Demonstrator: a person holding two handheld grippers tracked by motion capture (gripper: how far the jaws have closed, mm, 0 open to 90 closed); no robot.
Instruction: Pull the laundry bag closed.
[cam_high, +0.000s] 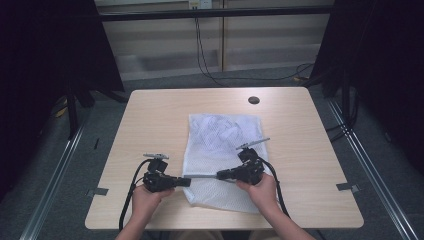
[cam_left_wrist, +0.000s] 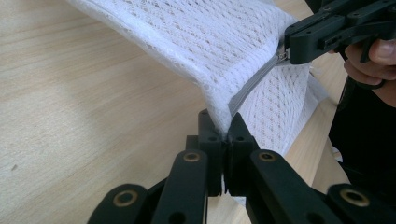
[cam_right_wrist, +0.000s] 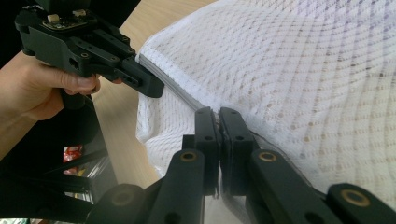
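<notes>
A white mesh bag (cam_high: 220, 145) lies on the wooden table (cam_high: 150, 115), and its near edge with a grey zipper (cam_high: 202, 176) is lifted between my two grippers. My left gripper (cam_high: 188, 181) is shut on the bag's corner (cam_left_wrist: 219, 112) at the zipper's end, with its jaws (cam_left_wrist: 227, 133) pinched together on the fabric. My right gripper (cam_high: 219, 175) faces it from the right and is shut on the zipper (cam_left_wrist: 261, 77), with a small metal slider (cam_left_wrist: 282, 55) at its tip (cam_left_wrist: 292, 49). In the right gripper view its jaws (cam_right_wrist: 218, 116) clamp the zipper seam of the bag (cam_right_wrist: 303, 70), and the left gripper (cam_right_wrist: 152, 87) holds the far end.
A dark round hole (cam_high: 253, 100) sits near the table's far edge. Metal brackets (cam_high: 97, 191) (cam_high: 346, 186) stick out at the near left and right edges. Black curtains stand on both sides, and cables (cam_high: 205, 65) run on the floor behind.
</notes>
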